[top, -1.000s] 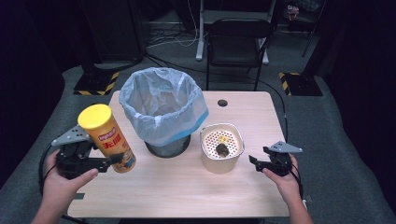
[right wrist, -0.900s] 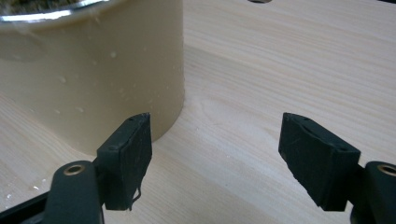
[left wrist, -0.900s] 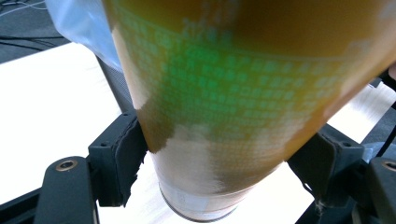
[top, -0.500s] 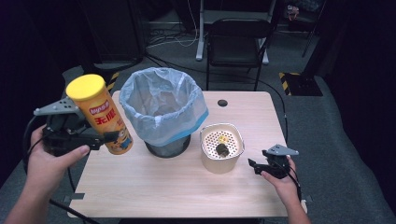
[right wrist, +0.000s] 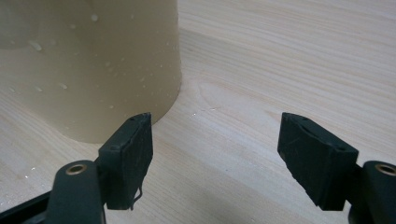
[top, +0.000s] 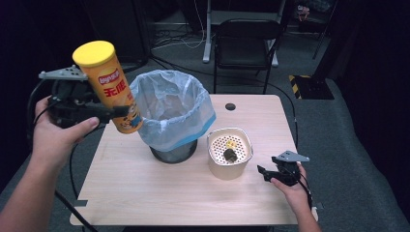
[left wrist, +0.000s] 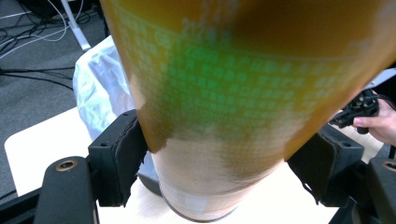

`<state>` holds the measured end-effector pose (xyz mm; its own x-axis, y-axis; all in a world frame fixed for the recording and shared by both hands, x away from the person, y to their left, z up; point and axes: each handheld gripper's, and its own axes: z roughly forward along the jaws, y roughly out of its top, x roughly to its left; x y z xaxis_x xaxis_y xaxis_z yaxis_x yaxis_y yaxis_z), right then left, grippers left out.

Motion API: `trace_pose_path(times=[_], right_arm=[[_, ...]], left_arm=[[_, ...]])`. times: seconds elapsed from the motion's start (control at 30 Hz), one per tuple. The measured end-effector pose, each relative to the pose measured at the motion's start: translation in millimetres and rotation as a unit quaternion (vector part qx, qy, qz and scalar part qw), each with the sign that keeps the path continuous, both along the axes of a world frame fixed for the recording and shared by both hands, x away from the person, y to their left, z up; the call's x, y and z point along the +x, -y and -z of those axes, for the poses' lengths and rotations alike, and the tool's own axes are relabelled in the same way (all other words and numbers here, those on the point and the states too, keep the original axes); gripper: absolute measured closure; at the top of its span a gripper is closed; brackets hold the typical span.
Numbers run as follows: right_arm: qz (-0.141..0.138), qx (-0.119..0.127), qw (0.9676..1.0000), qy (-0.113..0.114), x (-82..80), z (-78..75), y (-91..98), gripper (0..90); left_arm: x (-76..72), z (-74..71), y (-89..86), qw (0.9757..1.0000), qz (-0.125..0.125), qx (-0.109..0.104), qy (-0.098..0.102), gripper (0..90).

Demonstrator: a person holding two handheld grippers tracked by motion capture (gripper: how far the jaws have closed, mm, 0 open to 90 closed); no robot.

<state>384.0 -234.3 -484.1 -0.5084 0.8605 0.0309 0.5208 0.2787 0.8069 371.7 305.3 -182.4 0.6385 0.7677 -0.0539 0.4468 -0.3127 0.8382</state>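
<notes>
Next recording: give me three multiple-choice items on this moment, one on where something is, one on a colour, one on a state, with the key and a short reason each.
1. Where is the chip can?
A. lying on the table
B. held in the air left of the lined bin
C. inside the cream container

2. What colour is the can's lid?
A. yellow
B. red
C. white

3. What state is the right tool in?
A. shut on the cream container
B. shut on a cable
C. open, holding nothing

Key: 1 B, the left tool clamps the can above the table beside the bin. 2 A, the lid shows yellow from above. 3 C, its jaws stand apart over bare wood beside the cream container.
</notes>
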Motion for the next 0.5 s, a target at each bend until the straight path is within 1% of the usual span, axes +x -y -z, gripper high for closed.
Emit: trace_pose_path(times=[0.1,0.13,0.2,0.27,0.33,0.5], right_arm=[[0.001,0.003,1.0,-0.003,-0.6,1.1,-0.4,26.3],[0.0,-0.002,1.0,-0.003,-0.3,1.9,0.0,26.3],[0.0,-0.002,1.0,-0.003,0.1,3.3,0.2,26.3],[0.003,0.0,1.0,-0.004,0.1,3.9,0.2,27.0],[0.006,0.007,0.9999,-0.005,0.4,4.0,-0.4,27.1],[-0.002,0.001,1.0,-0.003,0.9,4.4,-2.4,27.3]], left_arm=[[9.3,-3.5,6.9,1.0,0.0,0.001,0.004,23.9],[11.9,-4.2,8.7,1.0,0.0,0.0,0.004,23.9],[20.2,-5.6,15.4,1.0,0.001,0.0,0.007,23.9],[25.5,-6.0,20.4,1.0,0.001,0.001,0.008,23.9],[31.7,-6.3,25.8,0.9999,0.0,0.001,0.01,23.9],[49.1,-4.8,39.7,0.9999,-0.002,-0.004,0.011,23.9]])
